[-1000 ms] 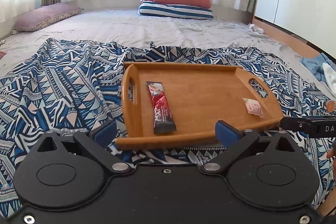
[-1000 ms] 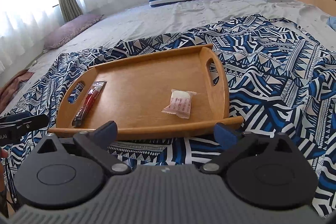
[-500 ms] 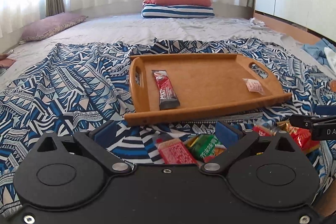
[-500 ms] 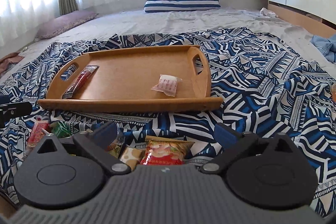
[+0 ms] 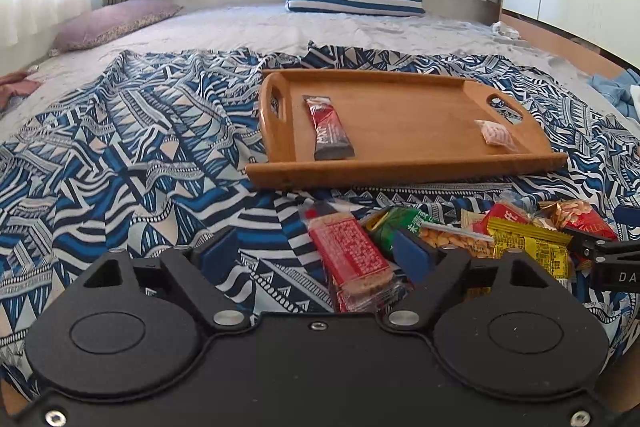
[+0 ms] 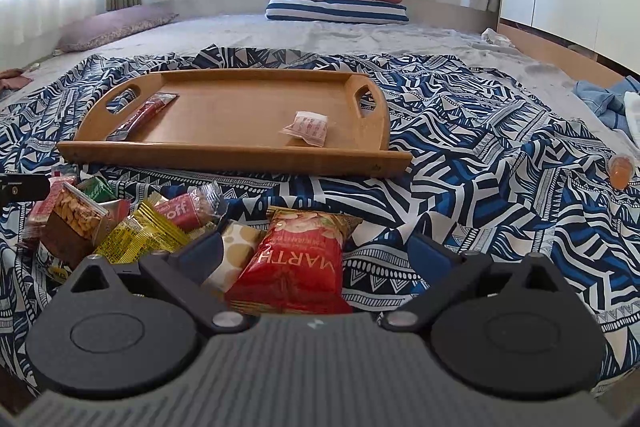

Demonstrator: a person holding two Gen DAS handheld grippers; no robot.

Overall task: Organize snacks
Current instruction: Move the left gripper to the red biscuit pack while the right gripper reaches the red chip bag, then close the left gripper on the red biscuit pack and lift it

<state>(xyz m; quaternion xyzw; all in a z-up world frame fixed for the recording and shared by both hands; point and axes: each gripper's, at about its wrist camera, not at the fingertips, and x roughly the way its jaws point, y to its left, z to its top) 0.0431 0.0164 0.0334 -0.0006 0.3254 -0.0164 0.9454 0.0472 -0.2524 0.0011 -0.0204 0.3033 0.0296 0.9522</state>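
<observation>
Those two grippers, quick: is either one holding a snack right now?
Left gripper: jaws closing around the red snack bar, not gripping it yet.
Right gripper: open, holding nothing; the red snack bag lies between its fingers.

A wooden tray (image 6: 240, 115) sits on a patterned bedspread (image 6: 480, 163), a red snack bar (image 6: 142, 117) at its 9 o'clock end, a white packet (image 6: 307, 128) toward 3 o'clock. The right gripper (image 6: 316, 255), jaws apart, straddles a red snack bag (image 6: 296, 267).
</observation>
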